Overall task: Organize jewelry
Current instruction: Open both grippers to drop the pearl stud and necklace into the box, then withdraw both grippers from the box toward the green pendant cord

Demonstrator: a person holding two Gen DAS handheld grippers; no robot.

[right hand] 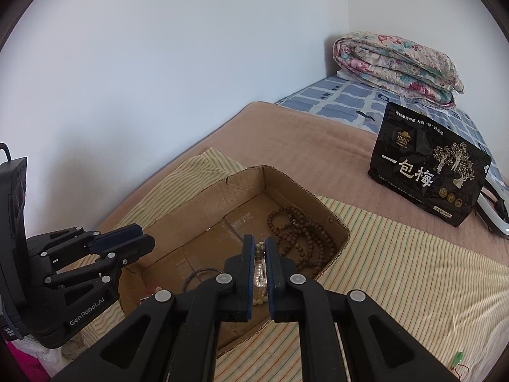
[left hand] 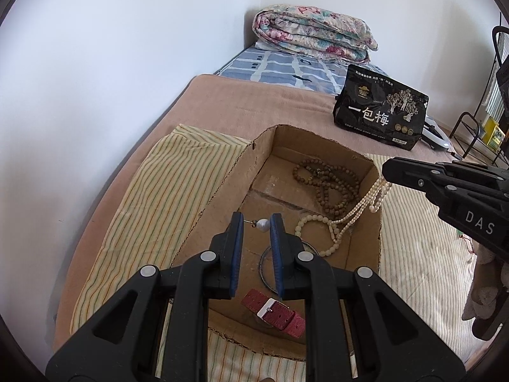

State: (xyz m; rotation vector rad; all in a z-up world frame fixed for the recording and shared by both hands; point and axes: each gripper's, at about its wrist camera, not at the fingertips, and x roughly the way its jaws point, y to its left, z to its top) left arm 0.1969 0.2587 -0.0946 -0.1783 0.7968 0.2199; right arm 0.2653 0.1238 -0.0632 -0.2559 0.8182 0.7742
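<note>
One cardboard box point(left hand: 222, 187) sits mid-frame in the left wrist view, open-topped, on a striped cloth point(left hand: 152, 184) over a tan blanket point(left hand: 286, 102). Inside it, count them: one long strand of brown wooden beads point(left hand: 327, 184) coiled at the far right corner, one cream bead bracelet point(left hand: 313, 222) beside it, one thin dark bangle point(left hand: 264, 270) flat on the floor, and one red watch strap point(left hand: 273, 313) with a silver buckle at the near edge.

The left gripper point(left hand: 257, 222) fills the lower centre, its blue-padded jaws closed down on a single pearl earring point(left hand: 262, 224): a white pearl on a short metal post, pearl against the right pad, post tip reaching the left pad, held over the box interior.

The right gripper point(right hand: 260, 248) enters from the right edge of the left wrist view. In its own camera the jaws are pressed close together on a pearl necklace point(left hand: 362, 203), small off-white pearls in several looped strands. The strands hang from the tips over the box's right wall and trail down to the floor next to the cream bracelet.

Upper right of both views: one black snack bag point(left hand: 380, 108) with white Chinese lettering standing on the blanket, and behind it one folded floral quilt point(left hand: 315, 33) on a blue checked sheet point(left hand: 286, 67).
</note>
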